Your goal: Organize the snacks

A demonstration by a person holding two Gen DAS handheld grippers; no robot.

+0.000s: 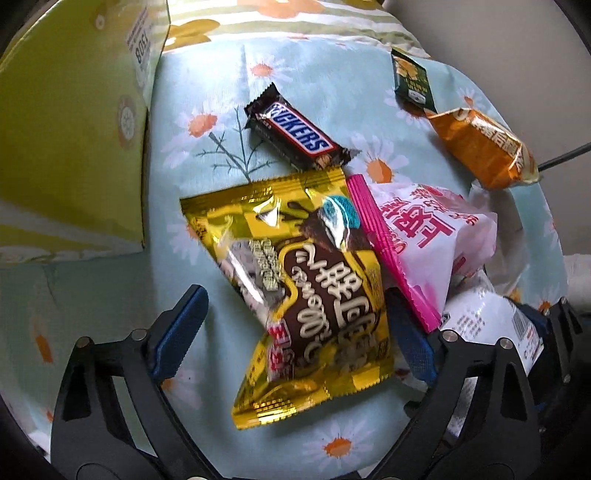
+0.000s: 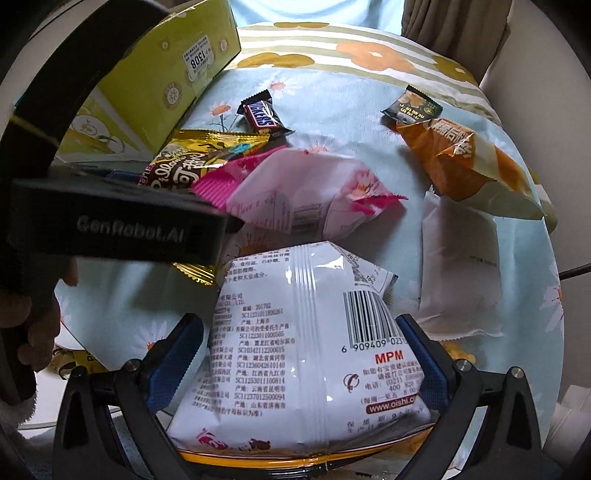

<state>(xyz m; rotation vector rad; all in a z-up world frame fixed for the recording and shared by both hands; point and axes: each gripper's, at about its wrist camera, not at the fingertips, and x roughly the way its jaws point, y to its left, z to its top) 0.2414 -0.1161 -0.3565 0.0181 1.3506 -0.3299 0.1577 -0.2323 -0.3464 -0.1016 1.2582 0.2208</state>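
Since our left gripper (image 1: pixel 291 321) stands wide around the gold packet (image 1: pixel 295 280), pads not yet pressing, it may snag the pink packet (image 1: pixel 417 236) overlapping its edge. Right gripper (image 2: pixel 303 354) straddles the white bag (image 2: pixel 299 343); whether it's clenched we can't tell, & slick film could slip. Snickers (image 1: pixel 295 129) & orange pack (image 1: pixel 484 147) lie apart. Counter w/ daisy cloth (image 1: pixel 332 88), yellow-green box (image 1: pixel 70 129) at left; curtain (image 2: pixel 450 26) behind.

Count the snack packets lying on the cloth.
7: Snickers bar and gold packet near the box, pink packet centre, white barcode bag between the right gripper's fingers, plain white packet right, orange packet and dark green packet far right. Others may be hidden.
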